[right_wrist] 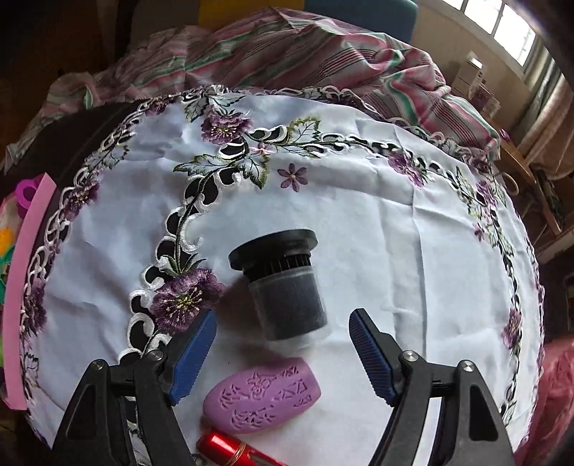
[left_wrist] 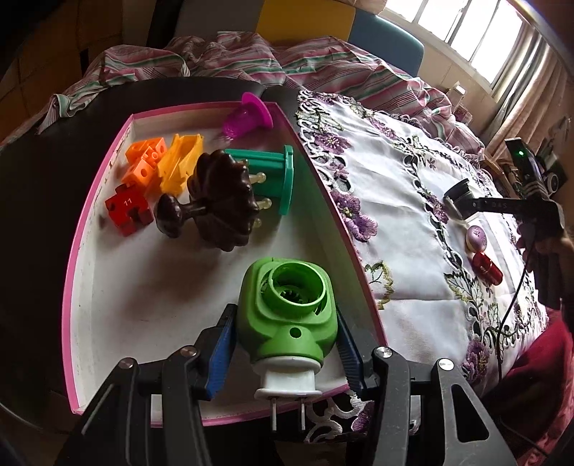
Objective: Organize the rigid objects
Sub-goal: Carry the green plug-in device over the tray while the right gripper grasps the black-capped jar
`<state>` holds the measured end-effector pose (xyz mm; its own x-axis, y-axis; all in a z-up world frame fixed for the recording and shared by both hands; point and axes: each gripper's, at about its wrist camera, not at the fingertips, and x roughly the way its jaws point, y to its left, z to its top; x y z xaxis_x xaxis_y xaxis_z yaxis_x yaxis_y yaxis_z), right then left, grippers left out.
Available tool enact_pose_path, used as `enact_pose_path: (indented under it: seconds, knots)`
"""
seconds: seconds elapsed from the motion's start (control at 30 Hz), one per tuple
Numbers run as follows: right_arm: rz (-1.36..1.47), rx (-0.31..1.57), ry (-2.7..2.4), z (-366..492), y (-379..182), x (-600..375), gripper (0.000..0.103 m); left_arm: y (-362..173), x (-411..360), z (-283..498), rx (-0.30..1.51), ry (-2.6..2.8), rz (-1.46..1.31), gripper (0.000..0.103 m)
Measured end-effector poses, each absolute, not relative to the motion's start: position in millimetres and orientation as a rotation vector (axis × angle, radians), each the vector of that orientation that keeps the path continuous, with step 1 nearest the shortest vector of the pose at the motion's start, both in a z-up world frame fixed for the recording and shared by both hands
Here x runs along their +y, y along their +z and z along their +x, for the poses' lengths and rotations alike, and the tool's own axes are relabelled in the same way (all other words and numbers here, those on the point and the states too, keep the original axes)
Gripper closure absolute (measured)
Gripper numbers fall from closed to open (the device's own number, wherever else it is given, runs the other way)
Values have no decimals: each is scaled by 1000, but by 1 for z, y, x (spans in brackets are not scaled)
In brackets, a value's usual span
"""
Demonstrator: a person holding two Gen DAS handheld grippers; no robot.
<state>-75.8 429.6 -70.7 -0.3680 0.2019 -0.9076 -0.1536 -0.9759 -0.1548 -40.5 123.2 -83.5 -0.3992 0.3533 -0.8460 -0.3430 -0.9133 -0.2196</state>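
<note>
My left gripper [left_wrist: 285,324] is shut on a green plug-in device [left_wrist: 287,304] with a white two-pin base, held over the near end of a pink-rimmed white box [left_wrist: 143,304]. The box holds a dark wooden knob [left_wrist: 211,206], a red block [left_wrist: 125,208], orange blocks [left_wrist: 145,163], a yellow piece [left_wrist: 181,161], a teal piece [left_wrist: 276,172] and a magenta funnel [left_wrist: 247,116]. My right gripper [right_wrist: 283,328] is open, its jaws on either side of a black cylindrical filter [right_wrist: 283,283] lying on the embroidered cloth. A purple oval case [right_wrist: 262,392] and a red tube [right_wrist: 229,448] lie just below it.
The white cloth with purple flower embroidery [right_wrist: 358,215] covers the table to the right of the box. A striped crumpled sheet [left_wrist: 251,57] lies behind. The box's pink edge [right_wrist: 25,286] shows at far left of the right wrist view. A window [left_wrist: 466,32] is at the back right.
</note>
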Motion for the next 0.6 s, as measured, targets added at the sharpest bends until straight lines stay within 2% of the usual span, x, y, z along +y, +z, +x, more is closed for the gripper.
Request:
enact_pose_path:
  seconds: [0.1, 0.13, 0.17, 0.23, 0.47, 0.6]
  knots:
    - [-1653, -112, 2392, -91, -82, 431, 28, -84, 123, -41, -17, 2327, -1419, 50]
    - [-1661, -104, 2383, -95, -85, 432, 36, -84, 124, -41, -11, 2327, -1418, 50]
    - [-1676, -86, 2377, -97, -89, 432, 58, -84, 124, -41, -8, 2328, -1417, 50]
    - [-1672, -65, 2378, -97, -88, 429, 59, -84, 124, -41, -8, 2327, -1416, 50]
    - [-1650, 282, 2543, -72, -63, 403, 59, -84, 123, -41, -16, 2328, -1414, 50]
    - [-1698, 366, 2625, -52, -64, 366, 59, -84, 121, -40, -14, 2343, -1411, 50]
